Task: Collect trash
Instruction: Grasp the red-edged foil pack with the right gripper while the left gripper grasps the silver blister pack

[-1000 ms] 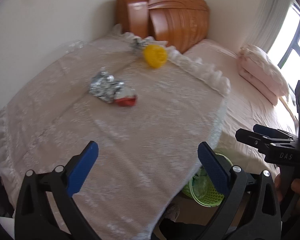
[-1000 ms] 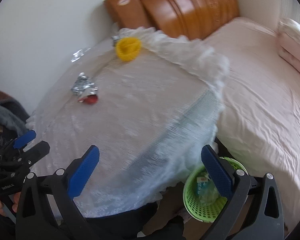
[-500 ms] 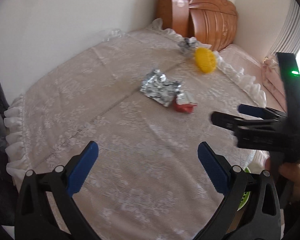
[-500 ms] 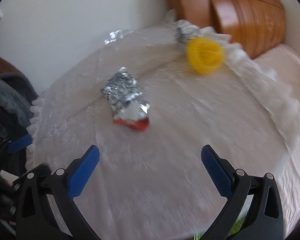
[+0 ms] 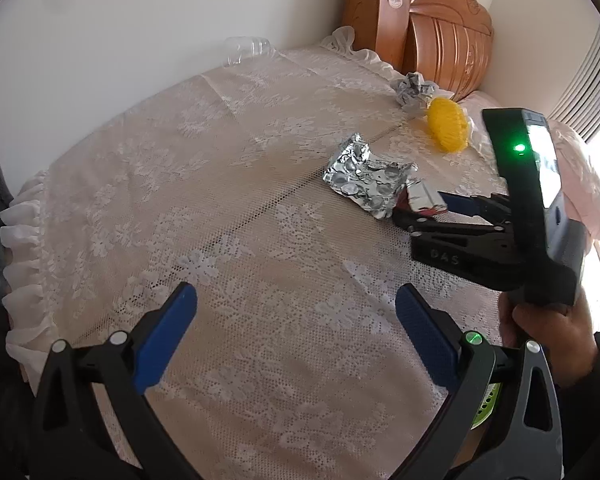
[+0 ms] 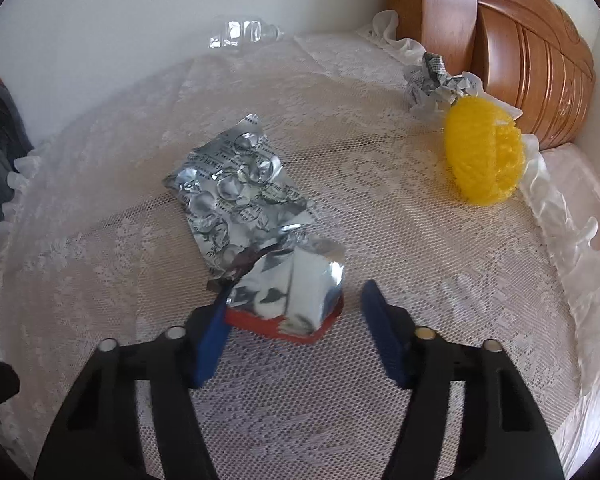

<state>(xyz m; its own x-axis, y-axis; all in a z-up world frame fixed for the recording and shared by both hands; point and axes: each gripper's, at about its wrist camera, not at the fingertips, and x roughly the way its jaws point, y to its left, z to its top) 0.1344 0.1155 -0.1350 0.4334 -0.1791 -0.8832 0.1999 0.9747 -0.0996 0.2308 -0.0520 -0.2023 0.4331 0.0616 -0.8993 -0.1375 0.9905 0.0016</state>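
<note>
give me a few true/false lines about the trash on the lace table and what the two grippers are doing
1. The right gripper has the red-and-silver wrapper between its closing jaws. True.
2. The left gripper holds the blister pack. False: its jaws are open with nothing between them.
3. The yellow foam net lies beside a crumpled foil wad near the table's frilled edge. True.
4. The wrapper lies far from the blister pack. False: they touch.
5. A clear plastic bottle lies on its side by the wall. True.
</note>
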